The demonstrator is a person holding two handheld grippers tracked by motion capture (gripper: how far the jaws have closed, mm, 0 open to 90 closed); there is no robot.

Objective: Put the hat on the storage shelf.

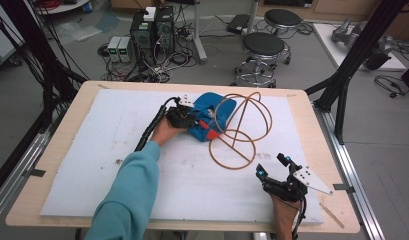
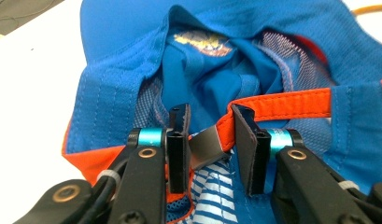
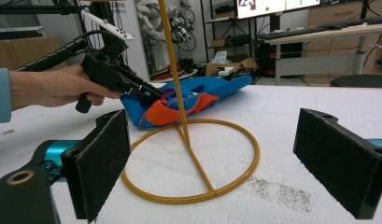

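Note:
A blue cap (image 1: 212,112) with orange trim lies crumpled on the white board, at its far middle. My left gripper (image 1: 194,120) reaches into it from the left. In the left gripper view the cap (image 2: 123,42) shows its inside, and the left gripper (image 2: 208,112) has its pads pressed on the orange-edged rear band and a grey strap tab. A tan wire hat stand (image 1: 232,168) rests against the cap's right side; its upright rod (image 3: 175,70) rises in front of the cap (image 3: 198,93). My right gripper (image 1: 272,166) (image 3: 214,135) rests open near the front right, nothing between its pads.
The white foam board (image 1: 117,165) covers most of the wooden table (image 1: 57,150). Black frame posts (image 1: 342,85) stand at the table's right side. Two stools (image 1: 263,47) and computer boxes (image 1: 152,30) sit on the floor beyond the far edge.

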